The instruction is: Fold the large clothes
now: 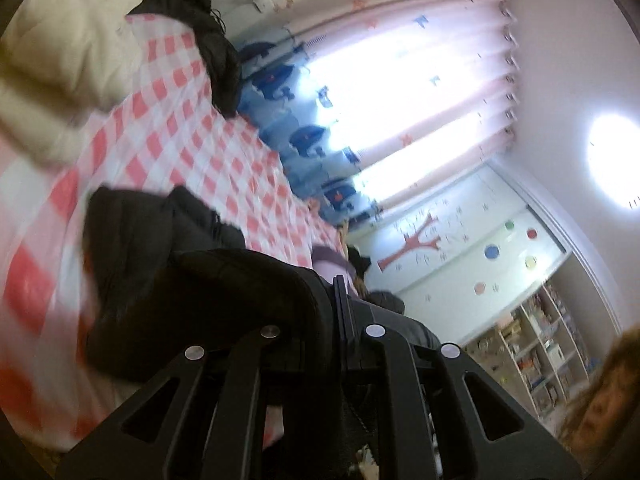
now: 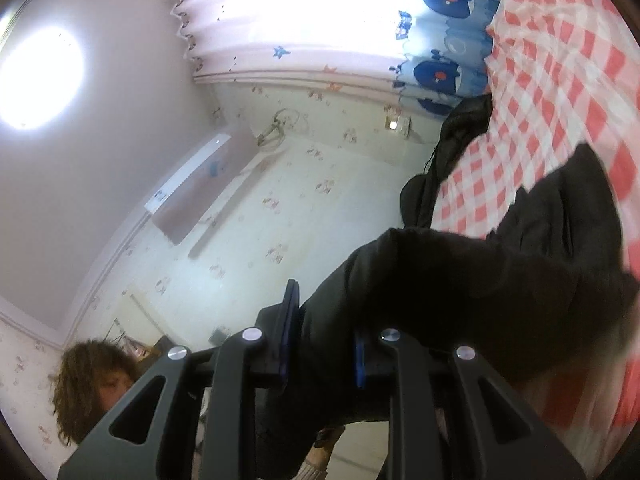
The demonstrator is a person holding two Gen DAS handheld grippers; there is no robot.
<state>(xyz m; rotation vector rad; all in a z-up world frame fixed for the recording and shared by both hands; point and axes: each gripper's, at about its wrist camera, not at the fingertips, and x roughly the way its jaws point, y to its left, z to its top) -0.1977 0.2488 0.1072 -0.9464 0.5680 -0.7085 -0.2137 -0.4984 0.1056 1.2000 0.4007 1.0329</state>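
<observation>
Both claws gripped the black garment (image 2: 460, 292) above the red-checked sheet (image 1: 208, 152): the left claw (image 1: 340, 300) pinched a thin edge, while the right claw (image 2: 326, 336) clamped a thicker bunched fold.

A black garment (image 2: 460, 288) of matt, soft cloth was seen, bunched beside the right gripper (image 2: 326, 344), whose frame was of matt black plastic with polished metal pins. The left gripper (image 1: 340, 316) was made alike. Beyond the garment a red-and-white checked sheet (image 1: 224, 152) of thin, faintly glossy material was spread. Above that sheet a cream quilted cloth (image 1: 68, 40) lay, and a thin printed curtain (image 1: 400, 92) was lit through.
</observation>
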